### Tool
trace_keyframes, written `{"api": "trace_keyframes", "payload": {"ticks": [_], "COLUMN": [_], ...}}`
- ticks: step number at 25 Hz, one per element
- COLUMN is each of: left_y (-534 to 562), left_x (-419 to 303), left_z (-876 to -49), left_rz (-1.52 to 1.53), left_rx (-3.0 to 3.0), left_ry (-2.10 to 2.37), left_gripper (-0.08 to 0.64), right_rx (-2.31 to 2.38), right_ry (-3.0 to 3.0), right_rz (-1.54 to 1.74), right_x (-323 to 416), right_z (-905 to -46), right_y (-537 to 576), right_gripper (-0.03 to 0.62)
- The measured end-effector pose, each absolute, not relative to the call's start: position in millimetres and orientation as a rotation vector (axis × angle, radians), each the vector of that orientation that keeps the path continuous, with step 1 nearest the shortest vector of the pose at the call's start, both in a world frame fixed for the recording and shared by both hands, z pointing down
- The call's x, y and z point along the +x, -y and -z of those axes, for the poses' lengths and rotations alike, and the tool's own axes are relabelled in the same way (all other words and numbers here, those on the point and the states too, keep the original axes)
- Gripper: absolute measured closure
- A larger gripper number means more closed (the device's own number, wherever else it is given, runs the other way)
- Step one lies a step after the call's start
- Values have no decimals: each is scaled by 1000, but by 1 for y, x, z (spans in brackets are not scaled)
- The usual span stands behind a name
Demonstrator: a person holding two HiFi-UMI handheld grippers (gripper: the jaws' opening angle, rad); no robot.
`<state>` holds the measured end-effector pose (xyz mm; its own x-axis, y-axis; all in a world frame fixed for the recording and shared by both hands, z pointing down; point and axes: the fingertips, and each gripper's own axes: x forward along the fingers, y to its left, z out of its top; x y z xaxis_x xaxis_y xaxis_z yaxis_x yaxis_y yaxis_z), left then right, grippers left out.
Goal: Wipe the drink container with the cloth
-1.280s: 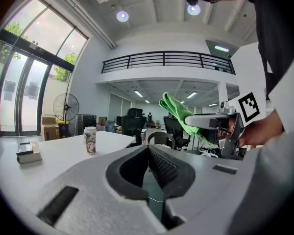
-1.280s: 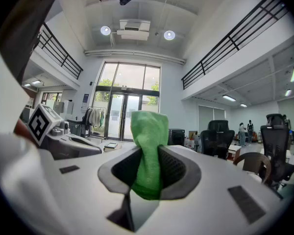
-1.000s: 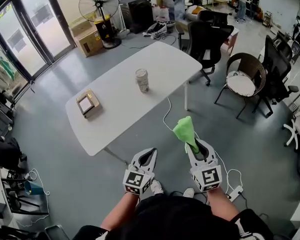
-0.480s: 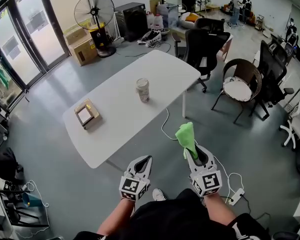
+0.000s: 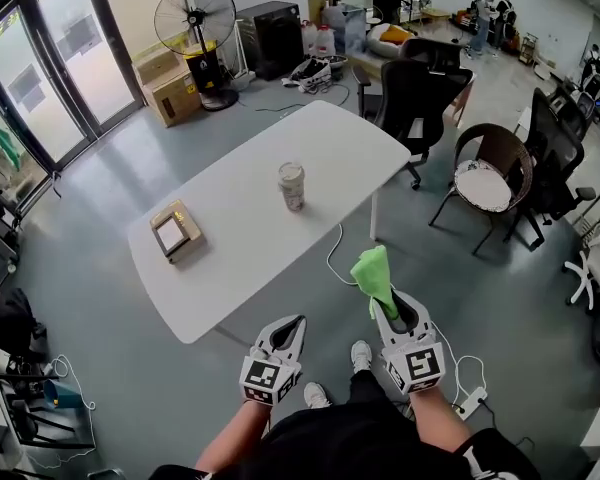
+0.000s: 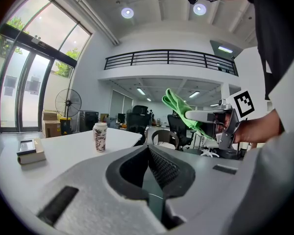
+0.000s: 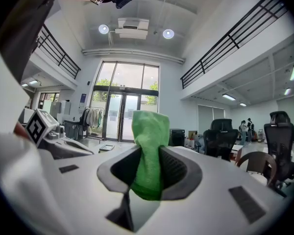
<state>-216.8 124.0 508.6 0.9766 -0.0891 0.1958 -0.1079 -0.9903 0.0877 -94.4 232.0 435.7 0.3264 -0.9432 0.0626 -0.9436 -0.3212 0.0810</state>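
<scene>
The drink container, a patterned paper cup (image 5: 292, 185) with a white lid, stands upright near the middle of the white table (image 5: 240, 218); the left gripper view has the cup (image 6: 100, 136) well ahead at the left. My right gripper (image 5: 394, 305) is shut on a green cloth (image 5: 372, 272) that sticks up from its jaws, short of the table's near edge. In the right gripper view the cloth (image 7: 150, 131) fills the gap of that gripper (image 7: 149, 152). My left gripper (image 5: 290, 326) is shut and holds nothing, its jaws (image 6: 148, 149) closed together. Both grippers are far from the cup.
A small box (image 5: 173, 232) with a pale top lies on the table's left part. A standing fan (image 5: 196, 20) and cardboard boxes (image 5: 170, 86) are beyond it. Black office chairs (image 5: 412, 103) and a round wicker chair (image 5: 488, 173) stand right. A white cable (image 5: 340, 253) trails on the floor.
The view has shifted a little as the person steps toward the table; a shoe now shows between the grippers. Both grippers hold the same pose, cloth still gripped.
</scene>
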Motion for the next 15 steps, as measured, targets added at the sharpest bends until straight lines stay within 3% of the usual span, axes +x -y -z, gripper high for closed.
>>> {"api": "trace_keyframes", "payload": {"ticks": [15], "left_y": [-72], "left_x": [-105], "left_z": [-496], "left_rz": [-305], "left_rx": [3039], "left_ry": [370], "left_gripper": [546], "right_rx": [2284], "right_ry": [1936], "right_rz": [52], "right_x": [21], "right_z": [-436], "right_y": [-165], "right_gripper": [472]}}
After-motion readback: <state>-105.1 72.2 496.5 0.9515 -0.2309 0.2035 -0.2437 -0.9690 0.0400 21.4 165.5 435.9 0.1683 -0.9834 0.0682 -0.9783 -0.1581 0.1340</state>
